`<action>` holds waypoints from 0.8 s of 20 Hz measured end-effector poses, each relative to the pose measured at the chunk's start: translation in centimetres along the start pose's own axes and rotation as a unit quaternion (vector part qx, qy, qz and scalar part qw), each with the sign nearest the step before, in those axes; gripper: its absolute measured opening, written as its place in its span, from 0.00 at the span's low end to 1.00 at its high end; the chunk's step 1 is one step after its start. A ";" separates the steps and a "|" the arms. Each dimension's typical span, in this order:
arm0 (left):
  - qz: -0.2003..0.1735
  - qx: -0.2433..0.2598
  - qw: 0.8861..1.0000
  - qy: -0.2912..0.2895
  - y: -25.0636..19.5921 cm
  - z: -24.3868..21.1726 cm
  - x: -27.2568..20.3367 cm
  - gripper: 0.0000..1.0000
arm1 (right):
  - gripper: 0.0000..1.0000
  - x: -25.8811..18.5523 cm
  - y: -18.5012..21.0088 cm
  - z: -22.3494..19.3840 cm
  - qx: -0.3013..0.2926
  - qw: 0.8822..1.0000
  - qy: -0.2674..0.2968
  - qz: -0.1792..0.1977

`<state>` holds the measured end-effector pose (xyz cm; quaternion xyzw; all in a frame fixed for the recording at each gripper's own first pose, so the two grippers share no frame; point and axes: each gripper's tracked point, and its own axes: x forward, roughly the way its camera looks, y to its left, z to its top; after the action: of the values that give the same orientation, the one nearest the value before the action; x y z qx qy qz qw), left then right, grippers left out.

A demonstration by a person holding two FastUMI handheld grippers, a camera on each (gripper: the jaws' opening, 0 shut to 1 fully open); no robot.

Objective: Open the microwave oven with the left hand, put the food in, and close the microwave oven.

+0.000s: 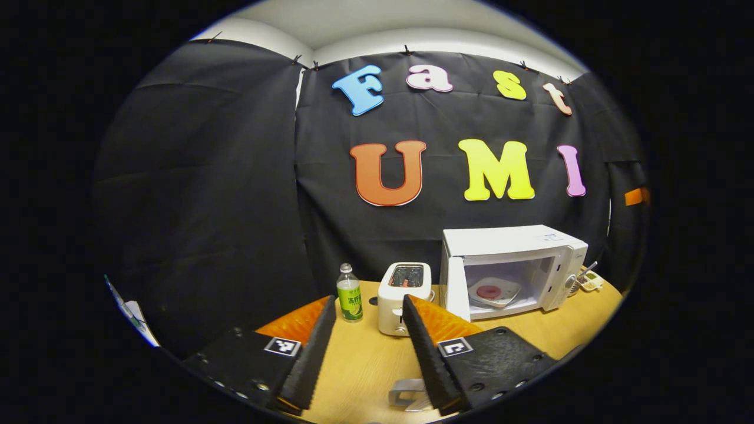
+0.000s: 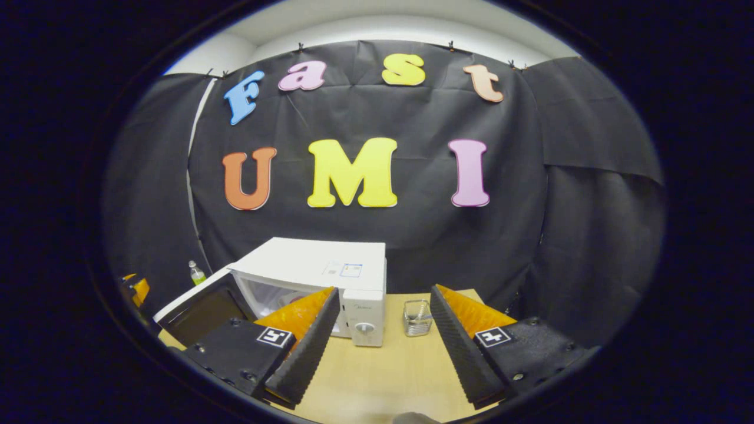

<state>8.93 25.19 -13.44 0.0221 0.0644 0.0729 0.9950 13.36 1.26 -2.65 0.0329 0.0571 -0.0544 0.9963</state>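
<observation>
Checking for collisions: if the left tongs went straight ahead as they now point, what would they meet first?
Probably the toaster, seen just between the open left tongs on the table; depth is hard to judge.

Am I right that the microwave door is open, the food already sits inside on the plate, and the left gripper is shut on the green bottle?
Not quite. The microwave door is open and the food sits inside on the plate, but the left gripper is open and empty; the green bottle stands apart on the table, as the left gripper view shows.
</observation>
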 end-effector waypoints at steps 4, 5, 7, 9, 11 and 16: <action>0.009 0.018 1.000 -0.001 1.0 -1.0 0.6 0.00 | 0.98 -1.1 0.0 0.9 0.013 1.000 -0.016 0.005; 0.006 0.015 1.000 0.000 1.0 -1.4 0.8 0.00 | 0.98 -1.4 -0.1 1.1 0.012 1.000 -0.019 0.004; 0.010 0.006 1.000 0.017 1.9 -2.8 0.8 0.00 | 0.98 -2.0 -0.6 1.4 0.006 1.000 -0.027 -0.005; 0.009 0.002 1.000 0.030 2.8 -4.5 0.8 0.00 | 0.98 -2.4 -0.7 1.2 0.010 1.000 -0.027 -0.010; 0.003 0.008 0.999 0.040 3.1 -6.0 0.7 0.00 | 0.98 -2.8 -0.6 0.5 0.017 1.000 -0.016 -0.010; -0.018 0.005 0.997 0.072 2.3 -10.0 0.4 0.00 | 0.98 -4.3 -0.9 0.9 0.009 1.000 -0.018 -0.023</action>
<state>7.72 27.87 -23.30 0.0204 0.1369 0.0562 0.9888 9.08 0.77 -1.34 0.0397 0.0394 -0.0789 0.9953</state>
